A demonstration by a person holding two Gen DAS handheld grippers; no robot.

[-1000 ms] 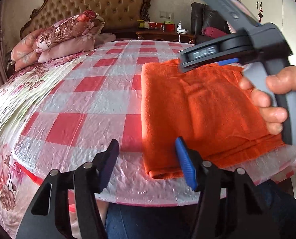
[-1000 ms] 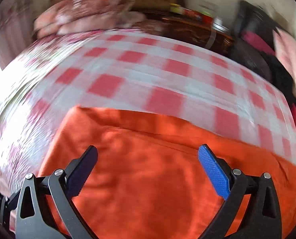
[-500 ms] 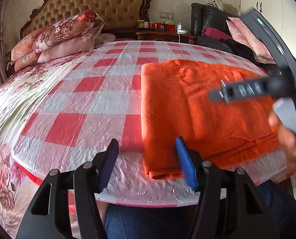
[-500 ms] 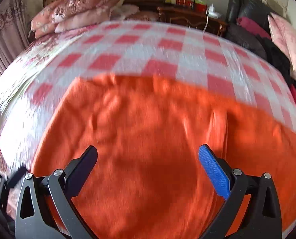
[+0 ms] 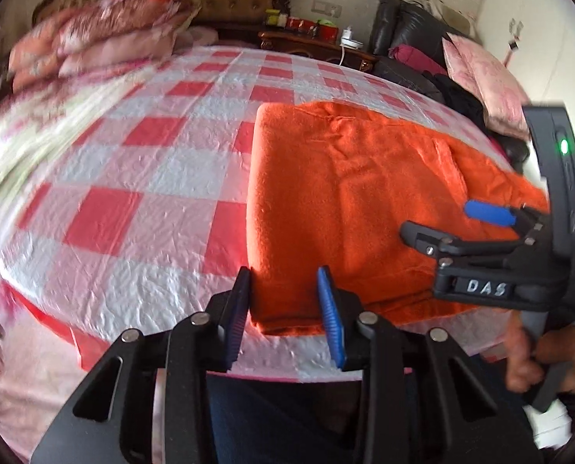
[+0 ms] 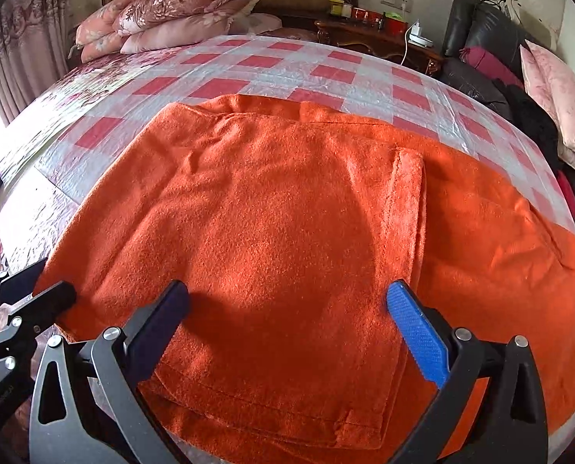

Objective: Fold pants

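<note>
Two fingers (image 5: 328, 305) closing, seemingly around fuzzy orange pants (image 5: 345, 193).

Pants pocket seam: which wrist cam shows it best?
Right wrist: the pocket seam on the orange pants runs sharp and close through the frame. Left wrist shows it small and distant, beyond the right gripper.

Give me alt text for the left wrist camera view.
Orange pants lie folded on a red-and-white checked bed cover; the left gripper has its jaws closing around their near left corner. The right gripper hovers over them at right.
</note>
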